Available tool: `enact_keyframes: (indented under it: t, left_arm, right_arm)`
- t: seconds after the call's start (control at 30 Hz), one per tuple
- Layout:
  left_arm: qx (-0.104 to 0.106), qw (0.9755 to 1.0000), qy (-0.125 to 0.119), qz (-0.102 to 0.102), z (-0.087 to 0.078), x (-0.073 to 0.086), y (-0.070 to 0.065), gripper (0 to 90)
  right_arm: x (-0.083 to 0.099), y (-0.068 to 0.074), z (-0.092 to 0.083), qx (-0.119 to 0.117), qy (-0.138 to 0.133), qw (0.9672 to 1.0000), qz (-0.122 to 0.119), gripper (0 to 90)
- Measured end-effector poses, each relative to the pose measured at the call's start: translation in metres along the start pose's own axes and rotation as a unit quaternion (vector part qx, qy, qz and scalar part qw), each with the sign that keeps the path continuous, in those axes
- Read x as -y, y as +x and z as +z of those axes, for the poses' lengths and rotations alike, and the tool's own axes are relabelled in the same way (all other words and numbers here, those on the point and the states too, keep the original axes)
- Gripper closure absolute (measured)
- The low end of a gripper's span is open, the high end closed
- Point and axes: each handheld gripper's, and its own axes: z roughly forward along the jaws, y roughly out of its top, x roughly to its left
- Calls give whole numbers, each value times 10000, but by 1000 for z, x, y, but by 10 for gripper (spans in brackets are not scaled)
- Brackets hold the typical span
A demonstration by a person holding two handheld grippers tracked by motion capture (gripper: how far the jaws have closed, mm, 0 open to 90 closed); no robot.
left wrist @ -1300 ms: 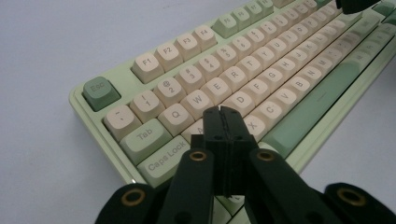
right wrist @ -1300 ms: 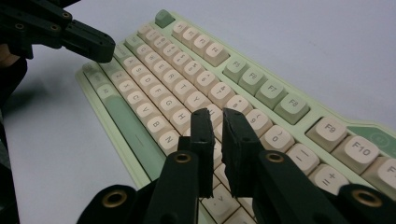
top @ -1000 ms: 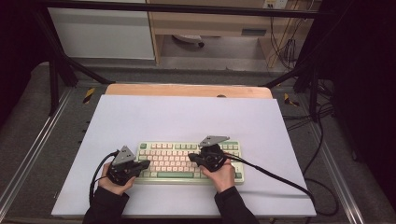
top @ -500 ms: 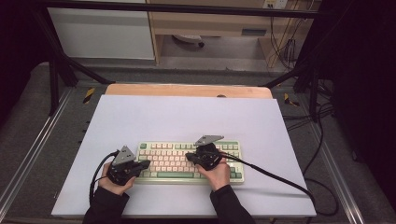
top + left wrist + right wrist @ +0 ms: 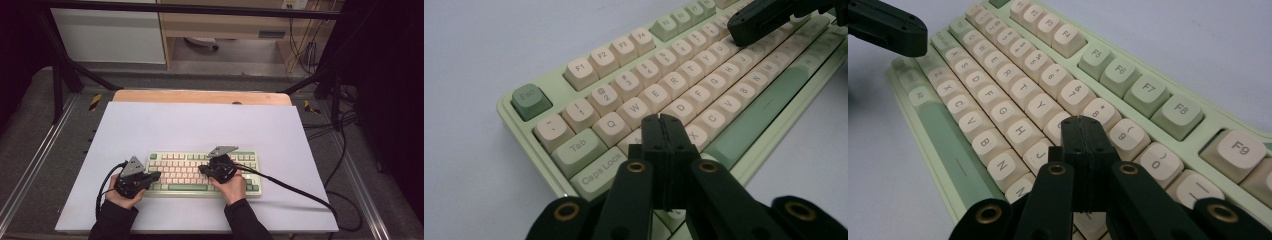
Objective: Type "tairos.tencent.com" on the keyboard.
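A pale green keyboard (image 5: 182,165) with cream keys lies on the white table cover near the front edge. My left gripper (image 5: 157,176) is shut, its tips low over the left letter keys by A and S (image 5: 663,120); I cannot tell if they touch a key. My right gripper (image 5: 202,169) is shut too, its tips above the keys near I and K (image 5: 1082,122). Nothing is between either pair of jaws. Each gripper view also shows the other gripper: the right gripper (image 5: 769,17) and the left gripper (image 5: 888,27).
The white cover (image 5: 200,125) spreads wide behind the keyboard, with a wooden table edge (image 5: 200,96) at the back. A black cable (image 5: 295,187) trails from the right gripper off to the right. Metal frame rails run along both sides.
The right hand has shifted a little to the left over the keys. The left hand has stayed where it was.
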Motion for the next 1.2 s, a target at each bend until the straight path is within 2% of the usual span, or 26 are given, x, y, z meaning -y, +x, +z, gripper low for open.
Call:
enact_keyframes:
  t: [0.3,0.5,0.8,1.2]
  left_arm:
    - [5,10000,-7,5,0,0,0,900]
    - [7,10000,-22,10,-1,-1,0,900]
    - [14,10000,-62,20,-3,-2,-1,900]
    - [-17,9999,-106,36,-5,-9,-4,900]
  right_arm:
    - [-1,1,-3,-8,-34,10000,5,900]
    - [-4,2,-12,-10,-93,10000,-4,900]
    - [-4,7,-28,-1,-134,9998,-153,900]
    - [6,2,-43,-26,-100,9998,-157,900]
